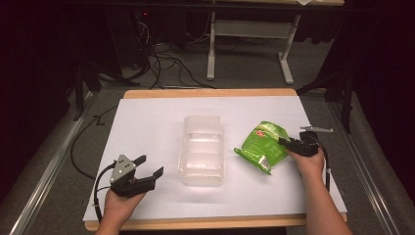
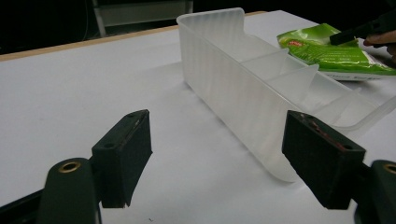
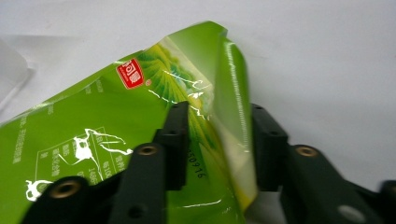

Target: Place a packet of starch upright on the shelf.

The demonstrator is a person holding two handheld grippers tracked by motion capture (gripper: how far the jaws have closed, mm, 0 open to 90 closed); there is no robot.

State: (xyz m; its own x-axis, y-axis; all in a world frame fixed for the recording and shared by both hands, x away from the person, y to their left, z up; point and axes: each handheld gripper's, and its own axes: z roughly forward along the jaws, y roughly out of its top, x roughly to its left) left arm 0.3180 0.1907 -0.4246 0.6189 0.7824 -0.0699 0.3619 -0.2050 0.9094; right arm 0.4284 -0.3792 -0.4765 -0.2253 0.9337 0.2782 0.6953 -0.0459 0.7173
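Note:
A clear plastic container [image 1: 202, 149] with dividers sits in the middle of the white table top [image 1: 147, 117]. Right of it lies a green snack bag [image 1: 262, 144]. My right gripper [image 1: 284, 142] is at the bag's right edge. In the right gripper view the jaws [image 3: 219, 140] pinch a raised fold of the green bag [image 3: 93, 126]. My left gripper [image 1: 150, 166] rests open near the front left, pointing at the container and apart from it. The left gripper view shows its wide-spread jaws [image 2: 219, 140] framing the container's near corner [image 2: 233, 84], with the bag [image 2: 327, 51] and right gripper [image 2: 348, 35] beyond.
The white sheet covers a wooden table whose front edge [image 1: 215, 223] lies just below my hands. Beyond the far edge are a grey table frame [image 1: 249, 29] and loose cables [image 1: 166, 63] on the floor. Bare white surface stretches left of the container.

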